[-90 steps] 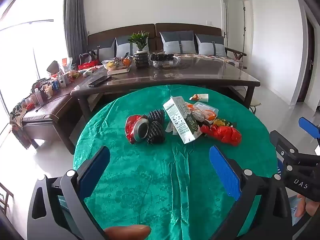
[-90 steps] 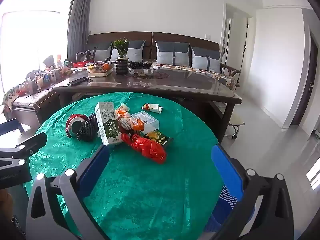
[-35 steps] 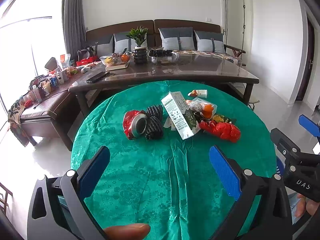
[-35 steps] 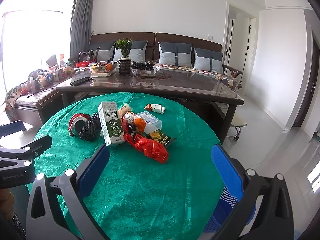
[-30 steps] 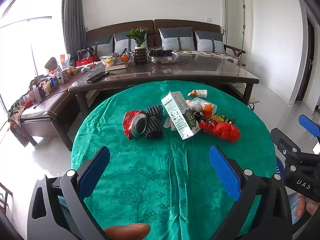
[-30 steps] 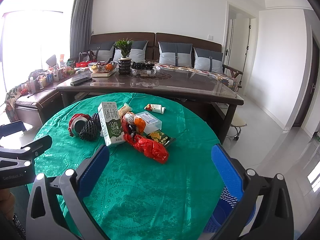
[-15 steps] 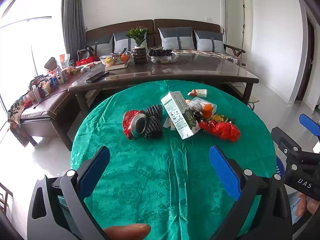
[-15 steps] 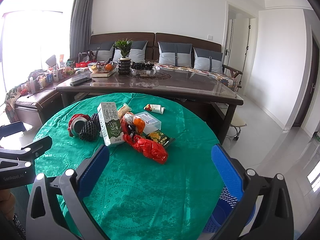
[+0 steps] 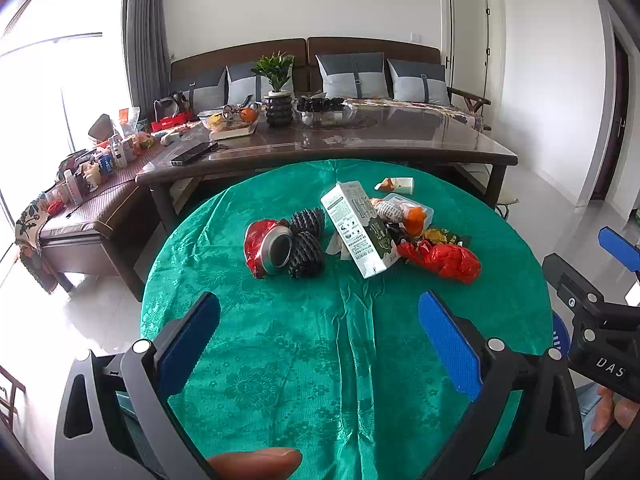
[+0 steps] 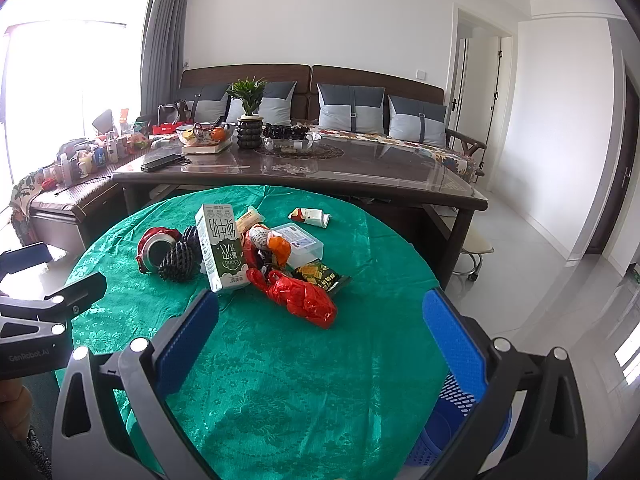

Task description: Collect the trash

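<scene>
Trash lies in a heap mid-table on the green cloth of a round table (image 9: 280, 360): a crushed red can (image 9: 269, 246), two black foam nets (image 9: 306, 249), a white-and-green milk carton (image 9: 358, 229), a red plastic bag (image 9: 444, 260), a clear plastic box (image 10: 300, 242), a green snack wrapper (image 10: 320, 274) and a small white packet (image 9: 398, 185). My left gripper (image 9: 320, 326) hovers open above the near cloth, well short of the heap. My right gripper (image 10: 320, 326) is open too, over the near right part, just short of the red bag (image 10: 304, 298).
A blue perforated basket (image 10: 460, 420) stands on the floor at the table's near right edge. Behind the round table is a long dark glass-topped table (image 9: 320, 144) with a plant pot, bowls and a remote; a cluttered bench (image 9: 80, 184) is left.
Both views have shifted only slightly over three seconds, the heap sitting a little higher in frame. Both grippers stayed open and no trash moved.
</scene>
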